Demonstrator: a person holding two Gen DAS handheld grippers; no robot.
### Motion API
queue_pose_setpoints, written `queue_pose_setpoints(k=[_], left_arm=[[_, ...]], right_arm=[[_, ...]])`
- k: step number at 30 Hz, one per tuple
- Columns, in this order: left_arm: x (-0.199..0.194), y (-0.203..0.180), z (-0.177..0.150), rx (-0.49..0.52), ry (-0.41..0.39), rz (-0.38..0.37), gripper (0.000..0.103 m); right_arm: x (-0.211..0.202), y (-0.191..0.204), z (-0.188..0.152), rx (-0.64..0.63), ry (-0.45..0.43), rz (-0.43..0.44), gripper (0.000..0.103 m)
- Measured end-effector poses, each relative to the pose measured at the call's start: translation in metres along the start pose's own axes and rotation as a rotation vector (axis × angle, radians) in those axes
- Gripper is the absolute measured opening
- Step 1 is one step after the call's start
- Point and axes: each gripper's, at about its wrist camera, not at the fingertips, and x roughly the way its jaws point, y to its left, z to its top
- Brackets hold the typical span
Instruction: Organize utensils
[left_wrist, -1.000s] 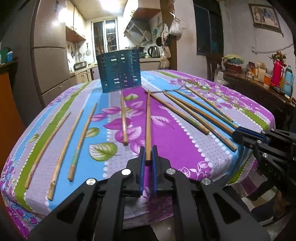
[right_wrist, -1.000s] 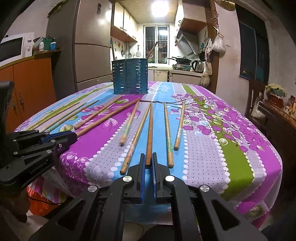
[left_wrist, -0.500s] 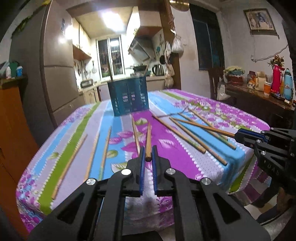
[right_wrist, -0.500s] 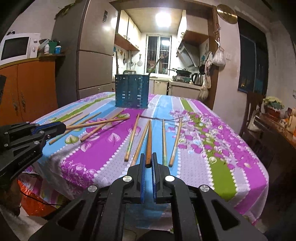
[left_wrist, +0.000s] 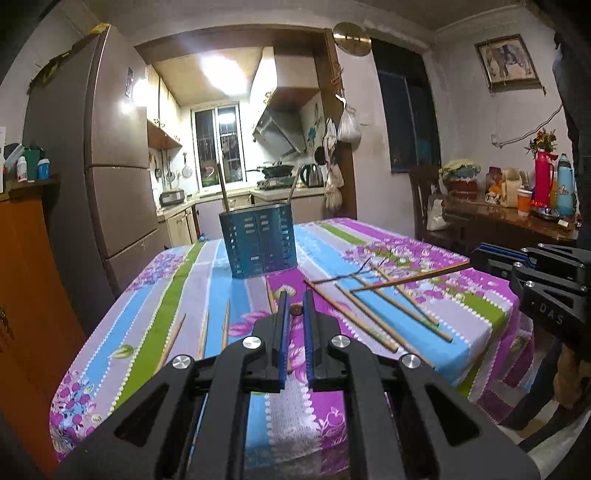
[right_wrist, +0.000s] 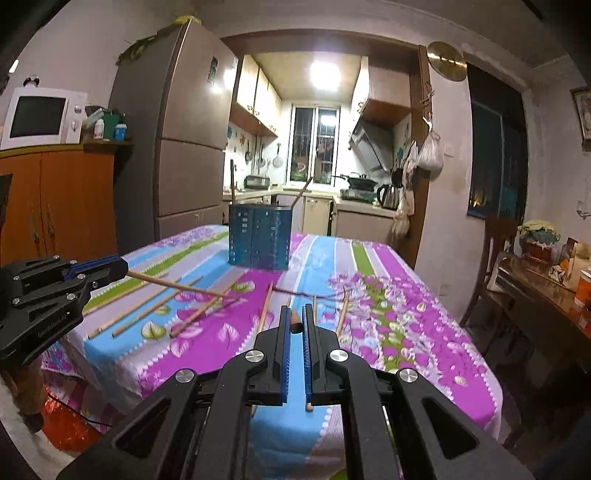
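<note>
My left gripper (left_wrist: 295, 300) is shut on a wooden chopstick (left_wrist: 295, 310), seen end-on between the blue pads; the right wrist view shows that stick (right_wrist: 177, 285) pointing out over the table, clear of the cloth. My right gripper (right_wrist: 295, 312) is likewise shut on a second chopstick (right_wrist: 294, 322), which in the left wrist view (left_wrist: 406, 280) slants above the loose ones. Both grippers hang near the table's front edge, side by side. A blue slotted utensil holder (left_wrist: 258, 243) (right_wrist: 258, 240) stands at the far middle with two sticks upright in it. Several chopsticks (left_wrist: 373, 317) (right_wrist: 201, 314) lie on the flowered tablecloth (left_wrist: 177, 291).
A tall fridge (left_wrist: 110, 166) stands left of the table, beside an orange cabinet (right_wrist: 55, 195) with a microwave (right_wrist: 40, 118) on it. To the right are a wooden chair (right_wrist: 495, 254) and a sideboard (left_wrist: 517, 221) crowded with bottles. A kitchen lies behind.
Both grippers have risen from the table, each lifting its chopstick clear of the cloth. The views now sit higher and look more level across the room.
</note>
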Motion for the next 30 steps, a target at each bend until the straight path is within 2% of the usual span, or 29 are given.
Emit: queue_pose_setpoints(k=[9,17,30], left_arm=[[-0.017,0.001,0.025,-0.028,-0.06,-0.023,0.006],[-0.013,0.015,0.053,-0.102,-0.045,-0.082,0.006],[0.006,0.02,0.074,-0.101,-0.047,-0.091,0.006]], right_arm=[[-0.016,-0.005,0.029,0.004,-0.072,0.015,0.007],[-0.014,-0.021,0.065,0.031,-0.121,0.052,0.007],[0.014,-0.033,0.091,0.073,-0.098,0.118,0.007]])
